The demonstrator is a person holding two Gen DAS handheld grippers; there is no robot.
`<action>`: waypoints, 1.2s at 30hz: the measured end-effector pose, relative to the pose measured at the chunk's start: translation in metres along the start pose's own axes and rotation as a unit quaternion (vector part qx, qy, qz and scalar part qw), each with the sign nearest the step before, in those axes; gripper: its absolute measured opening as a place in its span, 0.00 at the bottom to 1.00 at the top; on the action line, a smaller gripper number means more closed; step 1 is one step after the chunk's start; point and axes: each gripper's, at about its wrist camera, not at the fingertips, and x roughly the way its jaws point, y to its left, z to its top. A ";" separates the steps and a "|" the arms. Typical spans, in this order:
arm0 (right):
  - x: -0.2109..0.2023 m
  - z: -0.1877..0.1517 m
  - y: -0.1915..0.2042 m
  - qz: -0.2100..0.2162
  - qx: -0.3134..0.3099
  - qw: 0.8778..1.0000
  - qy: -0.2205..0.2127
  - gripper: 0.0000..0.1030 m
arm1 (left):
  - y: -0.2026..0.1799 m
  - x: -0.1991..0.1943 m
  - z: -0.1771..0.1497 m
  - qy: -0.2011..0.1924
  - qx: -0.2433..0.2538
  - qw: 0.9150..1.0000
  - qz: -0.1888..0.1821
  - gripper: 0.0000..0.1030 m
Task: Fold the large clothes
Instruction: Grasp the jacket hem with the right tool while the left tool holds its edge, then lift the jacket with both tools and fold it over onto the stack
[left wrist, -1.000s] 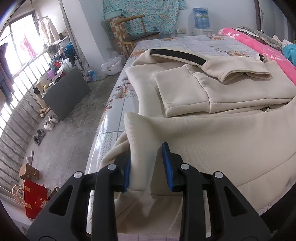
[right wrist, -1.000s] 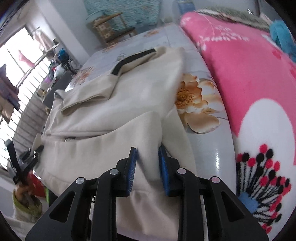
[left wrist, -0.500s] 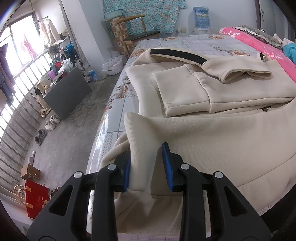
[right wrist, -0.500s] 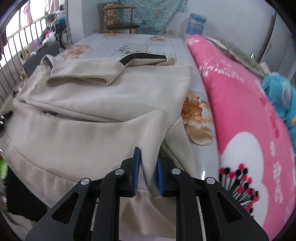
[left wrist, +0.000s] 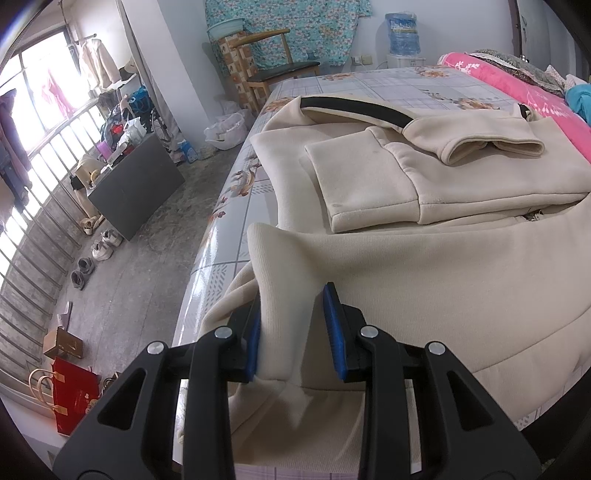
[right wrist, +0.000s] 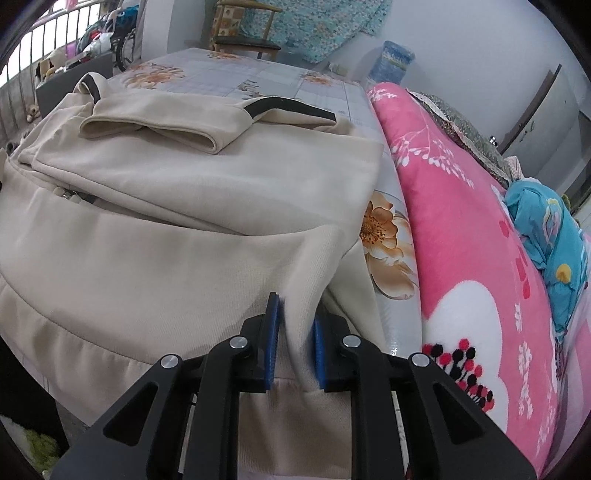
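Nearest, the left gripper (left wrist: pixel 291 325) pinches a raised fold of the jacket (left wrist: pixel 424 280) hem between its blue pads (left wrist: pixel 334 332), at the corner by the bed's (left wrist: pixel 369 85) floor-side edge. The right gripper (right wrist: pixel 294 334) likewise has its jaws pressed on a lifted ridge of the hem (right wrist: pixel 299 295), beside the pink blanket (right wrist: pixel 461 221). Between them the cream jacket lies flat on the floral bed cover, its lower edge hanging over the near side. Farther on, a folded sleeve (left wrist: pixel 476 138) rests across the chest, with a dark-lined collar (left wrist: pixel 354 110) beyond. At the back stand a wooden chair (left wrist: pixel 273 62) and a water bottle (left wrist: pixel 404 33).
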 end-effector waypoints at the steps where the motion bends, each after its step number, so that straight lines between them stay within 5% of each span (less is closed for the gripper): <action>1: 0.000 0.000 0.000 -0.001 0.000 1.000 0.000 0.16 | 0.000 0.000 0.000 0.000 0.001 1.000 0.001 0.28; 33: -0.003 -0.004 -0.001 -0.004 0.019 1.000 -0.014 0.13 | -0.002 -0.002 -0.004 -0.005 0.011 1.000 0.007 0.28; 36: -0.014 -0.006 -0.001 -0.012 0.029 0.999 -0.036 0.08 | -0.001 -0.006 -0.007 -0.012 0.018 1.000 0.014 0.16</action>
